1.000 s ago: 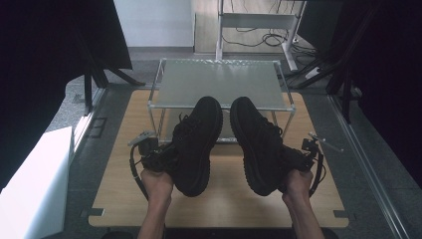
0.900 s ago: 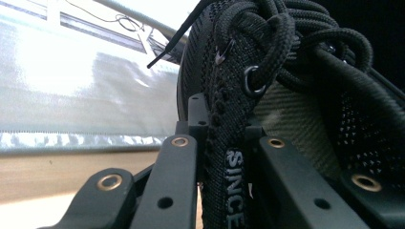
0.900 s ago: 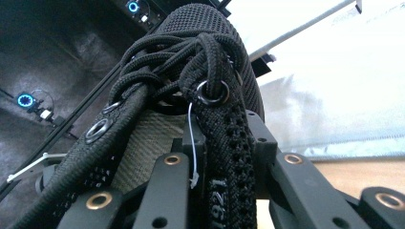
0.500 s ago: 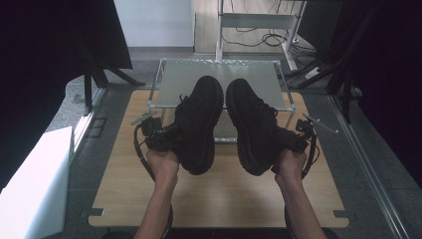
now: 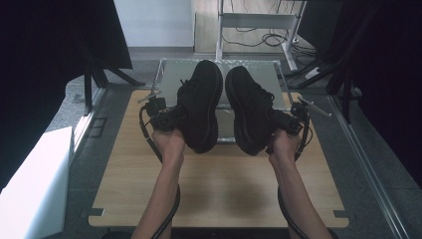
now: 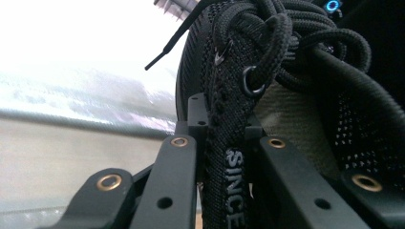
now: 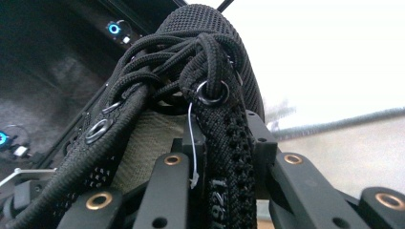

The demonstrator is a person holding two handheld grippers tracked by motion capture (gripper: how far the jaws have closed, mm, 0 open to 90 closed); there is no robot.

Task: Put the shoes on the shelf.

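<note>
Left tool is pinching the left shoe by the outer edge of its collar; in the left gripper view the jaws are pressing together on the woven strip marked "SINCE", right under the top eyelet and laces. The shoe is hanging inboard of the tool, clear of the worktop, toe pointing away from the person and tilting up over the glass rack.

Right tool is mirroring that: jaws are clamping the outer collar strip of the right shoe, with a thin white tag thread dangling beside it. That shoe is also sitting inboard of its tool, toe forward and raised.

Key relation: both long axes are running roughly front-to-back, nearly parallel, heels toward the person, toes over the rack's near half. The shoes are side by side with a narrow gap, not touching as far as I can tell. Each hand is on its own shoe, so neither is reaching across.

My read: the pair is heading for the rack top, dead ahead along the shoe axes. Next move is likely calling for a straight forward push plus lowering, heels down level. Grip is on soft collar only, so the shoes may swing or pitch when set down.
</note>
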